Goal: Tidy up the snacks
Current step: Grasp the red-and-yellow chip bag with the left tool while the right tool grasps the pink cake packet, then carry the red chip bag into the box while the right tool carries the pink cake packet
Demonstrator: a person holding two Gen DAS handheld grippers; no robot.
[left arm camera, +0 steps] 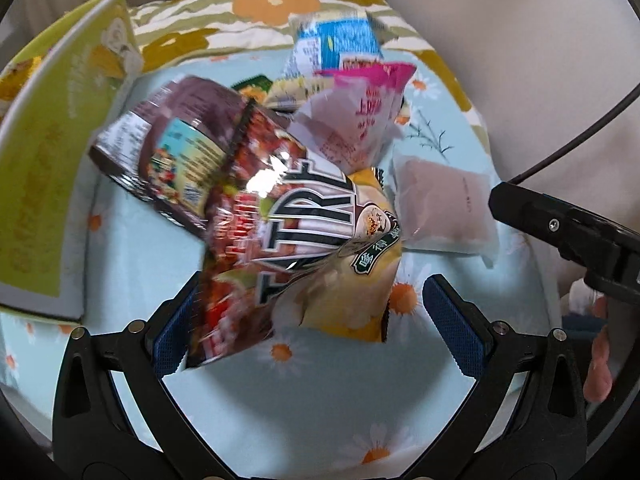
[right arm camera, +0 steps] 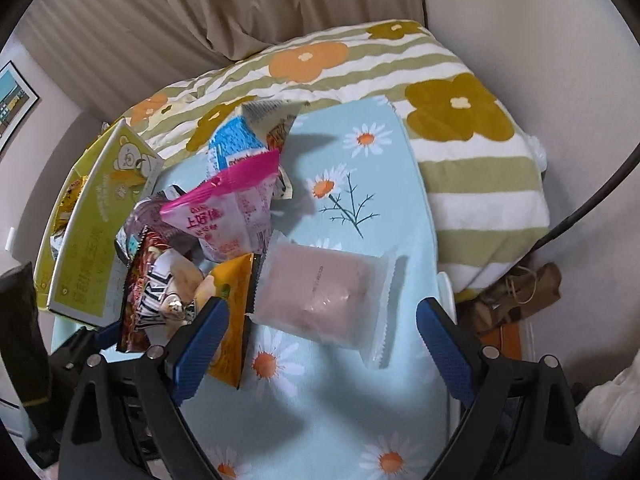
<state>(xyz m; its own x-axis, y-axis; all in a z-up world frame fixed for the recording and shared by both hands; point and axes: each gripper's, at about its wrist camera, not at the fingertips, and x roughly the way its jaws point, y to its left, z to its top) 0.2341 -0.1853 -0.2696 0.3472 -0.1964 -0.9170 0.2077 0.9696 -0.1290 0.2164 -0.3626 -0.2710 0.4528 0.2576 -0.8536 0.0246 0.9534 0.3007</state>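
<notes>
A heap of snack packets lies on a light blue daisy cloth. My left gripper is open; a red and yellow snack bag lies between its fingers, against the left pad, not clamped. Behind it are a dark purple packet, a pink and white packet and a blue packet. A frosted pouch with a pinkish cake lies to the right. My right gripper is open and empty, just short of that pouch. The pink packet and the red bag lie to its left.
A yellow-green cardboard box stands open at the left; it also shows in the right wrist view. A striped flower blanket lies behind the cloth. The right gripper's body shows at the right. A brown paper bag sits beyond the cloth's right edge.
</notes>
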